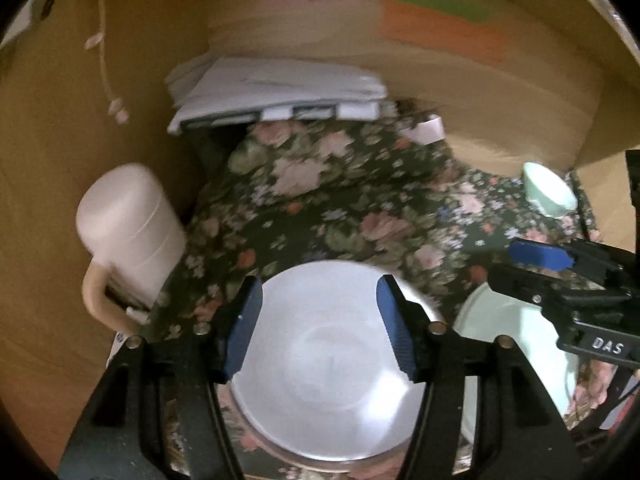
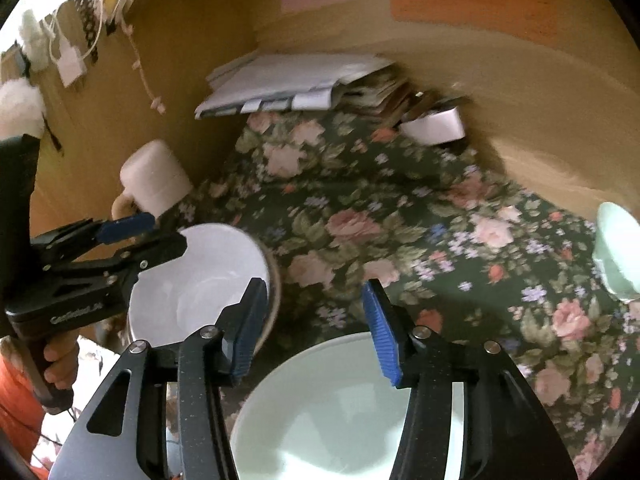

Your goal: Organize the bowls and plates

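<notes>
A white bowl rests on the floral cloth, with a darker rim showing under its edge. My left gripper hangs open just above it, and its blue pads touch nothing. To the right lies a pale green bowl, over which my right gripper stands open and holds nothing. In each wrist view the other gripper comes in from the side: the right gripper and the left gripper. The white bowl and the pale green bowl lie close side by side. A small pale green bowl lies tipped at the far right.
A pinkish-white mug stands at the left against the brown cardboard wall. A stack of papers and folders and a small white box lie at the back. A hand grips the left tool's handle.
</notes>
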Demonstrator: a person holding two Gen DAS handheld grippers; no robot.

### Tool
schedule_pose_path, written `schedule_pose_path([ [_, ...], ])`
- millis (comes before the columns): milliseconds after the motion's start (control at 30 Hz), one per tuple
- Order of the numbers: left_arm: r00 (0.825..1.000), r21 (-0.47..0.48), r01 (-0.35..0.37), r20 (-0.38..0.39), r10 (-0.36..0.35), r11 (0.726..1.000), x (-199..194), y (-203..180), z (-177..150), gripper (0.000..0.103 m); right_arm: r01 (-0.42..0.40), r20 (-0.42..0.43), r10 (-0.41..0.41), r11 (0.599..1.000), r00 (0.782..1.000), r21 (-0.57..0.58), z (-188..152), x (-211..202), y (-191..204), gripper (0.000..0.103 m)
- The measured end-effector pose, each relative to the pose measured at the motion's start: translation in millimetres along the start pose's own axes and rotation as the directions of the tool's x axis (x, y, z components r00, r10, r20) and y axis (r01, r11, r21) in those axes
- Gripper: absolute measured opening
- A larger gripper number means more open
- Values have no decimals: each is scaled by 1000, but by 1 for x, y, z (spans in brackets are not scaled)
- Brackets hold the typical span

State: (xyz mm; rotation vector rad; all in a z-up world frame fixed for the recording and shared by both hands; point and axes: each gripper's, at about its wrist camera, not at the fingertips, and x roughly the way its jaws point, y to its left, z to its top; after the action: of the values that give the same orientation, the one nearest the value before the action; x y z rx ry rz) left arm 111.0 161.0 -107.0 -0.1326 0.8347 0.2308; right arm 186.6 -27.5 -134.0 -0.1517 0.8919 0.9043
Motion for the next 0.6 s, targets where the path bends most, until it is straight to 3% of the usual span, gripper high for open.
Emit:
schedule_pose_path([
  [367, 990, 91, 126, 55, -131, 988, -5, -77, 34, 68, 122, 83, -131, 988, 988, 99, 6, -48, -66, 51],
  [600, 981, 142, 184, 30, -190, 973, 14, -130, 53, 69, 205, 114, -232, 956, 966, 211, -3, -77, -127, 56],
])
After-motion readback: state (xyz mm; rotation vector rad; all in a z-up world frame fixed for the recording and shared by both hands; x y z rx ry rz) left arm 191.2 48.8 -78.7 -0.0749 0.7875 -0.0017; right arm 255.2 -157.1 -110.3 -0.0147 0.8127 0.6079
